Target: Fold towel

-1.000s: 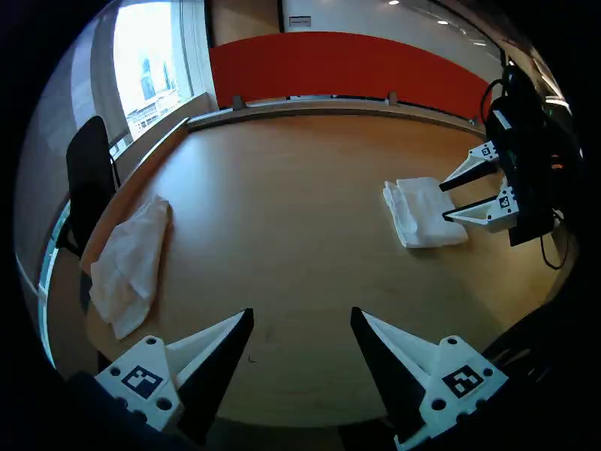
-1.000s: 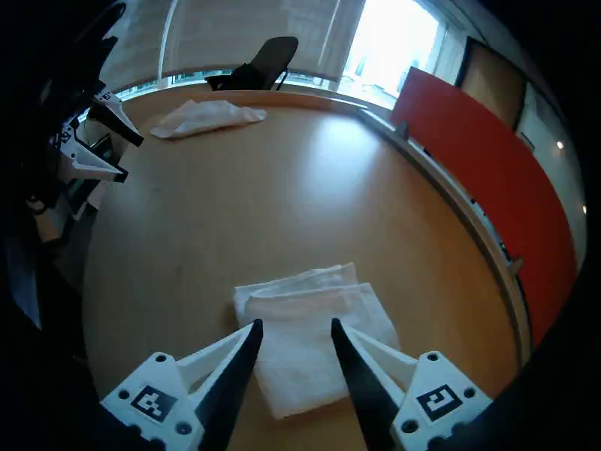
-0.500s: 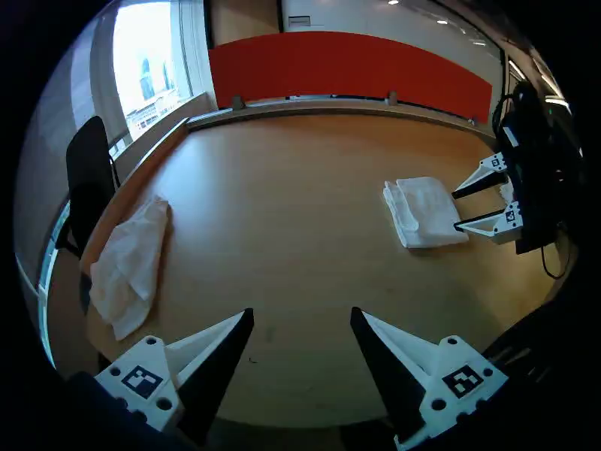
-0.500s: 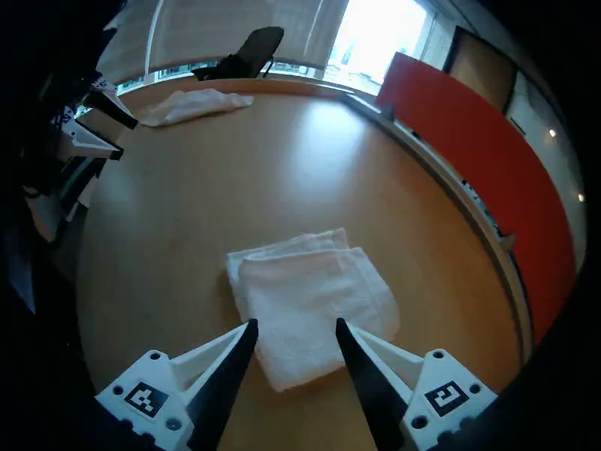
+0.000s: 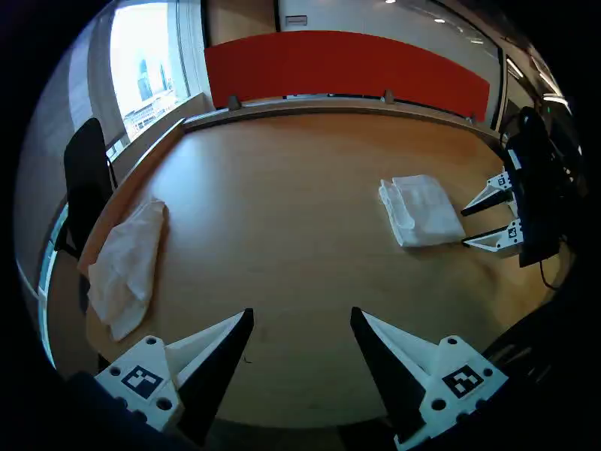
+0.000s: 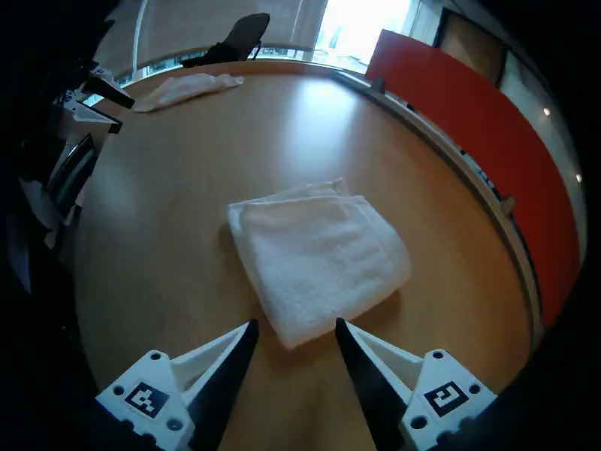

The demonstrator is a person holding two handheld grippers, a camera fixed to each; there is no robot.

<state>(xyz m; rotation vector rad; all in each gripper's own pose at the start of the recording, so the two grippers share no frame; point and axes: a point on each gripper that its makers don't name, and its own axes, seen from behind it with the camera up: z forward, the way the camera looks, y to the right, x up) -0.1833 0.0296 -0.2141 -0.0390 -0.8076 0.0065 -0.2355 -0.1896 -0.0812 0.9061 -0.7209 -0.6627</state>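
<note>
**One towel folded, one lying in a heap**

Your folded white terry towel (image 6: 319,255) lies flat on the round light-wood table (image 6: 173,225). It is a tidy layered rectangle in the middle of the right gripper view. Its near corner sits just ahead of the right gripper (image 6: 296,323), between the two fingertips but apart from them. Those jaws are spread and grasp nothing.

In the left gripper view the same towel lies right of centre. Your left gripper (image 5: 300,312) hangs over bare wood at the bottom of the frame, well apart from the towel. Its jaws are also parted and empty.

By the look of it, this fold is done: the edges line up, no flap hangs loose and neither tool touches the cloth.

What may be left is the second, crumpled white towel (image 5: 124,267) at the left edge of the left gripper view. It lies bunched along the table rim beside the black office chair (image 5: 83,180) and is not folded at all. If it belongs to your job, the whole fold on it is yet to do.
</note>
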